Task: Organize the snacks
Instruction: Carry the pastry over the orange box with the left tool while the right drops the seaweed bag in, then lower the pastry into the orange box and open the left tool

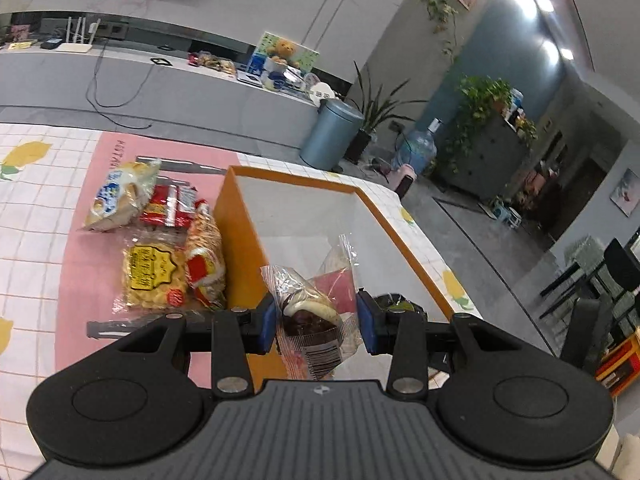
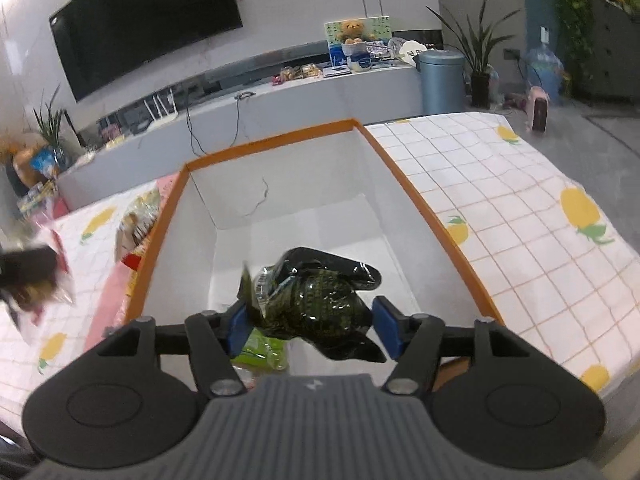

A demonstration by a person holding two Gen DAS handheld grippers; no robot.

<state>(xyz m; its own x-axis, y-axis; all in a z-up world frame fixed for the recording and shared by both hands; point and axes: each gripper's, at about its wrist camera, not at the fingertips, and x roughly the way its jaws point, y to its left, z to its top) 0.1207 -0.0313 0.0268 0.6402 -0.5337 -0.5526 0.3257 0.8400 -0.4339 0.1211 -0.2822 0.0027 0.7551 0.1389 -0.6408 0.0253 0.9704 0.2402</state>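
Where orange-rimmed box (image 2: pixel 400 178) gapes, room.

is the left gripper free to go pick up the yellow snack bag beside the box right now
Probably not yet: the left gripper is shut on a wrapped chocolate cake. The yellow snack bag lies uncovered on the pink mat, outside the orange box.

So the box (image 1: pixel 236 216) sits on the table (image 1: pixel 40 184), a pile of snack packs (image 1: pixel 168 248) right against its left side. Bin (image 1: pixel 330 134) and potted plant (image 1: pixel 370 120) on the floor, far behind.
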